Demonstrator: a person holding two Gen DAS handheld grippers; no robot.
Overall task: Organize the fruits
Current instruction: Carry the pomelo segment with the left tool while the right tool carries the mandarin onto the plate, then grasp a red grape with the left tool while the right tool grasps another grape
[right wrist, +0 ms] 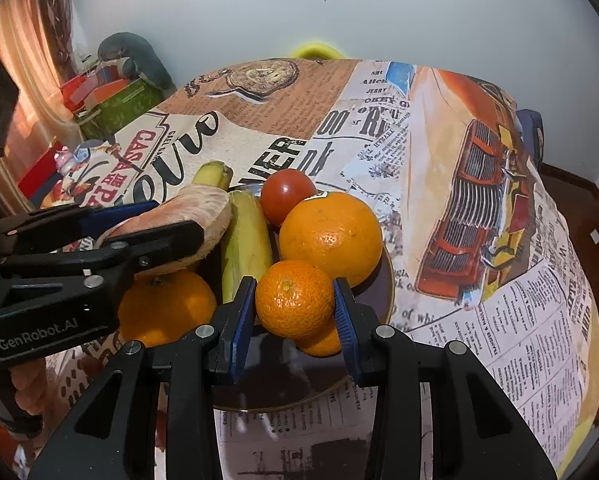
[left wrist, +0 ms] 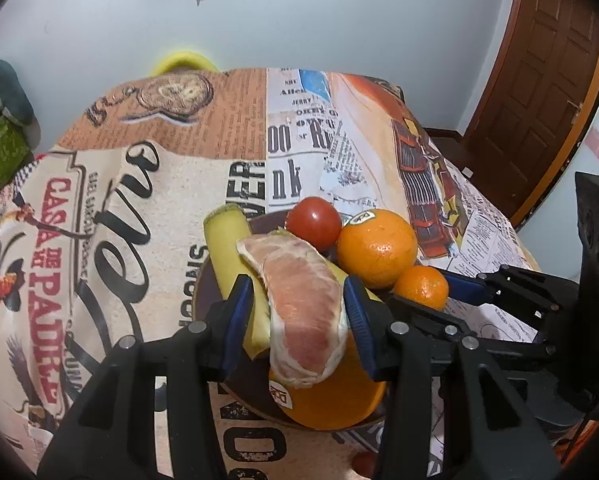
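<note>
Over plate (right wrist: pixel 383 300), claws (left wrist: pixel 295 320) (right wrist: pixel 295 312) gripping fruit

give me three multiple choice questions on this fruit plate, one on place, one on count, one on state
1. Where is the tomato?
A. at the plate's far side, beside a big orange
B. on the cloth off the plate
C. in the left gripper

2. How many tomatoes show?
A. one
B. two
C. three

3. What does the right gripper do?
A. hangs open and empty
B. grips the small mandarin
C. grips the banana

Answers:
1 A, it touches the big orange at the plate's back.
2 A, only one red fruit is seen.
3 B, both blue pads press the mandarin's sides.
</note>
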